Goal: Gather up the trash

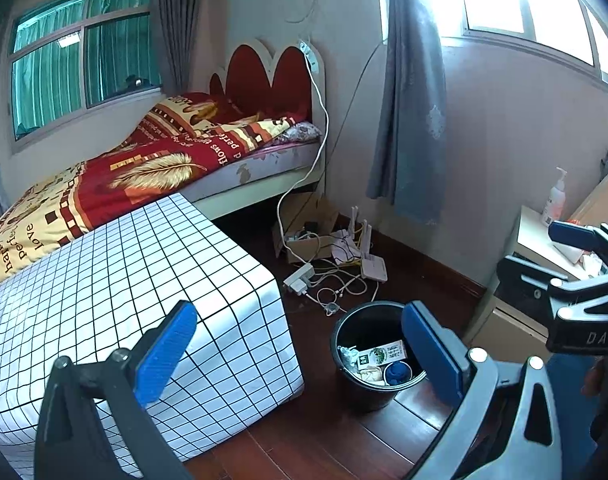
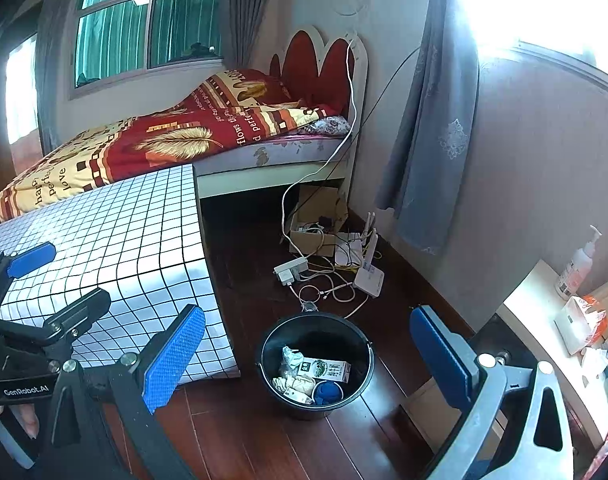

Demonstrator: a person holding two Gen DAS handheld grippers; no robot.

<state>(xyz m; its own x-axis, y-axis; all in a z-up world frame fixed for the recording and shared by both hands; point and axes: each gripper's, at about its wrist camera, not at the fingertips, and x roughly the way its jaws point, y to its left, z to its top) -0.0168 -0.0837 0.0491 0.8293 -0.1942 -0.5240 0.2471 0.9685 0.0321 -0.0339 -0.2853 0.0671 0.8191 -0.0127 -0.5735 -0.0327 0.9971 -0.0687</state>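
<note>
A black trash bucket [image 1: 368, 390] stands on the dark wood floor; it also shows in the right wrist view [image 2: 264, 354]. Inside lie a milk carton [image 2: 325, 370], crumpled paper [image 2: 292, 360], a blue round lid [image 2: 328, 393] and other scraps. My left gripper [image 1: 300, 354] is open and empty, held above the floor to the left of the bucket. My right gripper [image 2: 308, 354] is open and empty, hovering above the bucket. The right gripper also shows at the right edge of the left wrist view [image 1: 584, 256], and the left gripper at the left edge of the right wrist view [image 2: 28, 264].
A table with a white grid-pattern cloth [image 1: 116, 280] stands left of the bucket. Behind it is a bed [image 1: 144, 160]. A power strip, cables and routers [image 2: 328, 268] lie on the floor by the wall. A white desk [image 2: 544, 320] with a pump bottle [image 2: 578, 260] and packets is at right.
</note>
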